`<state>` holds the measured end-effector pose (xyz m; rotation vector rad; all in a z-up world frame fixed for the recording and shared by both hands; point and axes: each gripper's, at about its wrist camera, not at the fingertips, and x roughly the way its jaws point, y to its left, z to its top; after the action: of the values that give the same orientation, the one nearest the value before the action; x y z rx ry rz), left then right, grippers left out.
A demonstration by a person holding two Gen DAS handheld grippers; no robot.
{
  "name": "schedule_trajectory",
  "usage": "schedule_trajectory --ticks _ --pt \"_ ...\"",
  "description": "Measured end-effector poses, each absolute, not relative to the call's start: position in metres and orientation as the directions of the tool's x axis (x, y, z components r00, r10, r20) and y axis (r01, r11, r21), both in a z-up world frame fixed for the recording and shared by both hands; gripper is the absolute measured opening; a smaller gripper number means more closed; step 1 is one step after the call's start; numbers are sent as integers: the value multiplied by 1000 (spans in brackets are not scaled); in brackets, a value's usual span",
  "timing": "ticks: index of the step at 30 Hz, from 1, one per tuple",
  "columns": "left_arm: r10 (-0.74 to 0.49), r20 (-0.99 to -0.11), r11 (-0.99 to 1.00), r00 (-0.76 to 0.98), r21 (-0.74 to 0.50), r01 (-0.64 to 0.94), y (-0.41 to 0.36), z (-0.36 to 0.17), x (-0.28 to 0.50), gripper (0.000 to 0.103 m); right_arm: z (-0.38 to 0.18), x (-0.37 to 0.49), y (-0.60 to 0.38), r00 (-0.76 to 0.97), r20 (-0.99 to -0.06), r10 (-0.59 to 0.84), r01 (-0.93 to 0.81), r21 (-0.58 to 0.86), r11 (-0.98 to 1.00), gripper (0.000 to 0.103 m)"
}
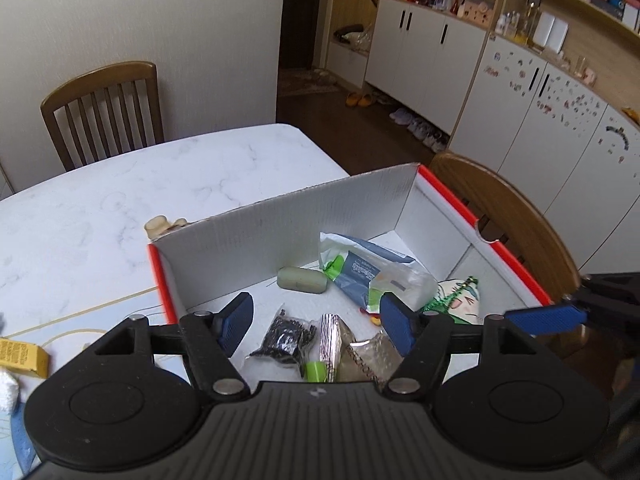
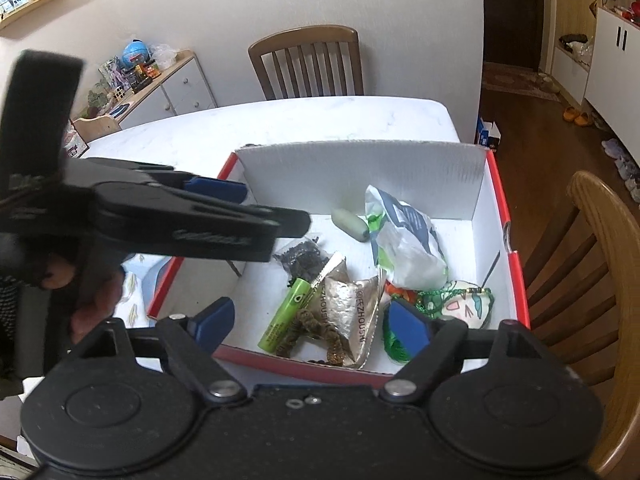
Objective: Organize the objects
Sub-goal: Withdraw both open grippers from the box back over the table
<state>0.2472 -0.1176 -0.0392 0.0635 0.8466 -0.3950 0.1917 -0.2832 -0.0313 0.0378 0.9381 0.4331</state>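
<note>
One cardboard box (image 2: 498,216) with white walls and a red rim stands on the white marbled desk (image 1: 120,208), and the loose things lie inside it. Counted from the right wrist view: one pale green oval bar (image 2: 350,224) near the far wall, one white and blue plastic bag (image 2: 408,240) just beside it, one clear packet of small black pieces (image 2: 304,256), one lime green tube (image 2: 286,316), two crinkled silver sachets (image 2: 352,304) overlapping each other, one brown fuzzy strip (image 2: 316,330) lying across the tube's lower end, one strand of green beads (image 2: 394,340) and one round cloth pouch (image 2: 466,306) printed with a face in the near right corner.

Two wooden chairs stand at the desk, one (image 2: 310,64) at the far side and one (image 2: 600,280) to the right of the box. Outside the box, at its far left corner, sits a small cream object (image 1: 158,227); a yellow carton (image 1: 22,356) lies on the desk to the left.

Both grippers hang over the near part of the box. The left gripper (image 1: 316,322) points down into it, jaws spread wide and holding nothing; in the right wrist view it crosses the box's left wall and hides that side. The right gripper (image 2: 312,320) hovers above the near rim, jaws likewise wide apart and bare.
</note>
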Motion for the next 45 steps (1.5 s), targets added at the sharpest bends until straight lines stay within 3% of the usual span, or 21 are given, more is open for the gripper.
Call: schedule_trajectory --ticks 11,23,28,45 --pt "-311 -700 935 643 -106 337 -71 -24 208 82 -17 182 -265 534 -761 369 -359 191 914 93" --pt "-287 -706 956 648 -164 245 3 -31 182 86 -10 179 -226 533 -747 397 -389 199 899 101" --pt "-241 -706 970 666 -150 191 39 -36 174 100 -9 175 -202 553 -727 406 -406 190 894 101" --pt "-138 -704 990 697 -100 94 161 -61 172 101 -9 186 -100 567 -707 423 -483 131 866 102"
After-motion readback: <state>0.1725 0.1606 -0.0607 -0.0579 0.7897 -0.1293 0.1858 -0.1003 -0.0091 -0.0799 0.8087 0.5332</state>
